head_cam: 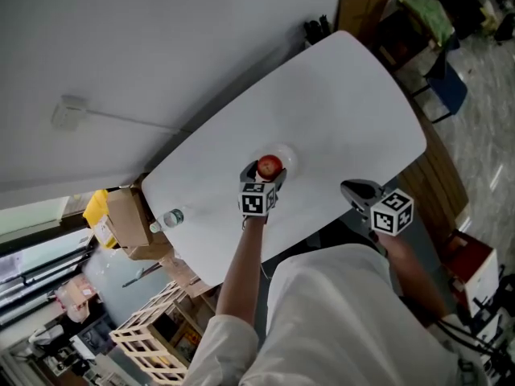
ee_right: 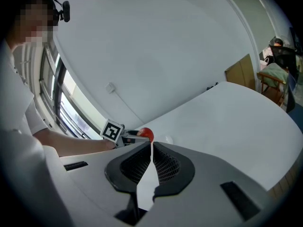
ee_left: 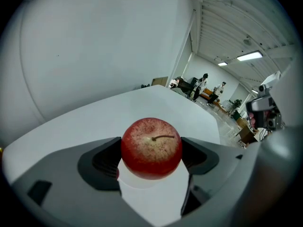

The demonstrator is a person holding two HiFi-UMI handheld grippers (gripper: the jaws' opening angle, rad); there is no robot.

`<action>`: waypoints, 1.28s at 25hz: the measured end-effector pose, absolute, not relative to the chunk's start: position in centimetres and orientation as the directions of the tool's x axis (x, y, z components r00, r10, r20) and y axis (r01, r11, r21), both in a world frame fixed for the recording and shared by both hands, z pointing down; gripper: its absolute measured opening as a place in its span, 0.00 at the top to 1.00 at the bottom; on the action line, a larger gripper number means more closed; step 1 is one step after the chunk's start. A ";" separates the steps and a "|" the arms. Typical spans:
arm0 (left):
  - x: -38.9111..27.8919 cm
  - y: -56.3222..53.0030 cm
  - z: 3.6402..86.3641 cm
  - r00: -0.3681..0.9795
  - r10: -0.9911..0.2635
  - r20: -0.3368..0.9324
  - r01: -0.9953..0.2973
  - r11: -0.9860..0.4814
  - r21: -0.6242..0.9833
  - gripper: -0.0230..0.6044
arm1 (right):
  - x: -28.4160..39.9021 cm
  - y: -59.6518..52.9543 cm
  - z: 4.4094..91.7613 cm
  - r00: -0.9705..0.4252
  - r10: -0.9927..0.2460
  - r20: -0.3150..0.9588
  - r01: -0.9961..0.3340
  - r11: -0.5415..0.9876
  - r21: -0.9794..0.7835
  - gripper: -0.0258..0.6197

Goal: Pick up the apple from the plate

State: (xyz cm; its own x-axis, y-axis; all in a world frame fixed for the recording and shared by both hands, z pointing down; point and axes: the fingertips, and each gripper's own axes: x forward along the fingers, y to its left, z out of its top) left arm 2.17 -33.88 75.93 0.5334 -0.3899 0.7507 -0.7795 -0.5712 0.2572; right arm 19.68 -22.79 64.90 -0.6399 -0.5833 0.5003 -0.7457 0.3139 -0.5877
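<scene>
The left hand-held gripper (head_cam: pixel 263 175) was clamped on the red apple (ee_left: pixel 151 148), one pad pressed to each side, stem up, over the pale plate (head_cam: pixel 287 156) near the desk's (head_cam: pixel 338 103) near long edge. The right hand-held gripper (ee_right: pixel 150 148) hung over that same edge, well apart, jaws together with nothing between them.

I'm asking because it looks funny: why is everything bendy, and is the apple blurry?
Left gripper view: the wide lens curves the table and darkens the corners; the apple is sharp. Head view: lines look straighter, and the light is soft and even.
</scene>
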 end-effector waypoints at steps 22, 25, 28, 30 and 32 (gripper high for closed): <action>0.6 -27.3 62.0 0.618 -0.557 0.555 -0.784 -0.491 0.381 0.34 | 17.3 -22.6 64.5 -0.776 -0.425 0.466 -0.630 0.506 -0.589 0.90; -0.5 -25.2 60.8 0.629 -0.572 0.528 -0.777 -0.487 0.398 0.34 | 16.1 -21.6 64.1 -0.778 -0.425 0.463 -0.629 0.521 -0.578 0.90; -2.0 -23.1 59.8 0.634 -0.582 0.509 -0.773 -0.484 0.410 0.34 | 15.1 -20.6 63.6 -0.773 -0.432 0.464 -0.634 0.528 -0.565 0.90; -3.0 -21.9 59.0 0.638 -0.591 0.494 -0.770 -0.483 0.417 0.34 | 14.5 -19.9 63.2 -0.769 -0.442 0.462 -0.639 0.529 -0.558 0.90; -4.0 -20.5 58.3 0.643 -0.598 0.480 -0.766 -0.479 0.429 0.34 | 13.9 -18.7 62.9 -0.766 -0.455 0.455 -0.643 0.524 -0.559 0.90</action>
